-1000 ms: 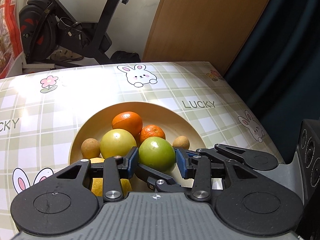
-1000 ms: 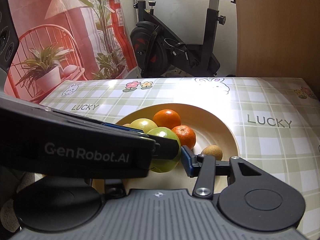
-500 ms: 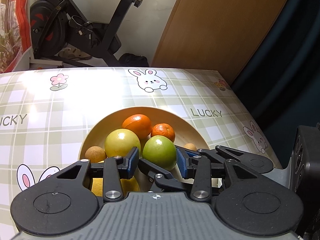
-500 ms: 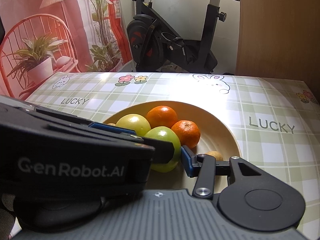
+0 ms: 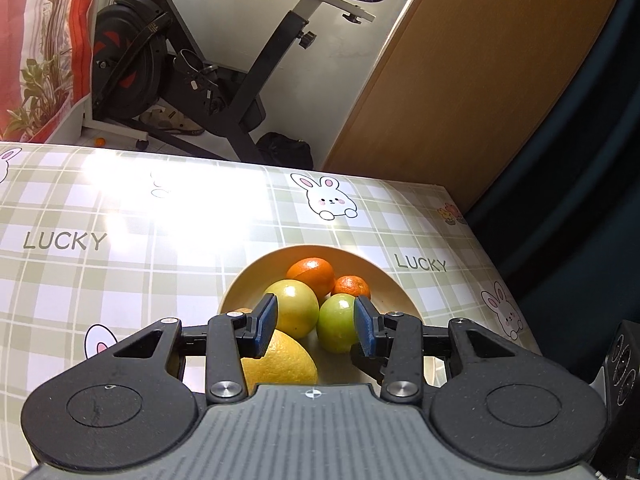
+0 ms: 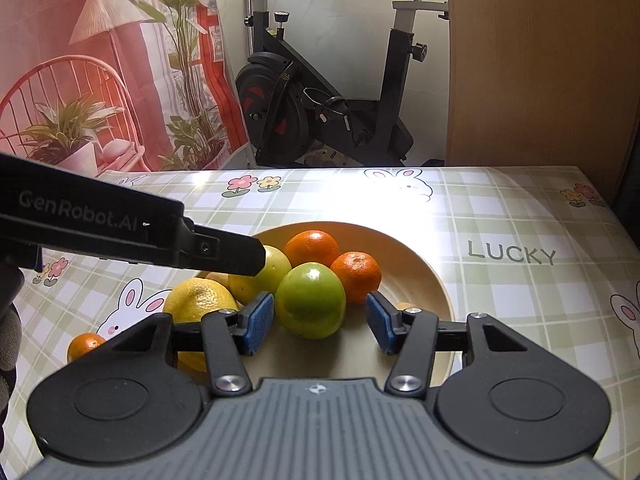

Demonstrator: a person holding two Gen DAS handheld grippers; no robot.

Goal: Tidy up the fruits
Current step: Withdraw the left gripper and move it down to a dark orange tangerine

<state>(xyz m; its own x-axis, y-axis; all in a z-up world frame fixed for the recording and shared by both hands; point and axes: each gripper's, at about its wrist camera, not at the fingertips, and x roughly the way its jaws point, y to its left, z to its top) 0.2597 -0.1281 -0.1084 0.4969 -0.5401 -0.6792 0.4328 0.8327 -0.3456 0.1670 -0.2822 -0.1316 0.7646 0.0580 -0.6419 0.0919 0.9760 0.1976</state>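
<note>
**Figure: Green fruit released on a crowded bowl, with both tools close by**

The green fruit was seen resting in the cream bowl, against the small mandarin on one side and the yellow-green fruit on the other. The right tool had just been opening; its blue pads stood clear of the green fruit on both sides, nothing being gripped. The left tool was held partly open above the near side of the bowl, empty, with the large lemon beneath it.

Risks, as judged: the green fruit was propped on rounded neighbours, so a pad brushing it as the tool was drawn away could set it rolling toward the bowl's open side. The lemon lay at the bowl's rim, and a small orange lay outside the bowl on the bench; a nudge from either tool could send these rolling toward the edge. The two tools were close together, so a collision was possible.
</note>
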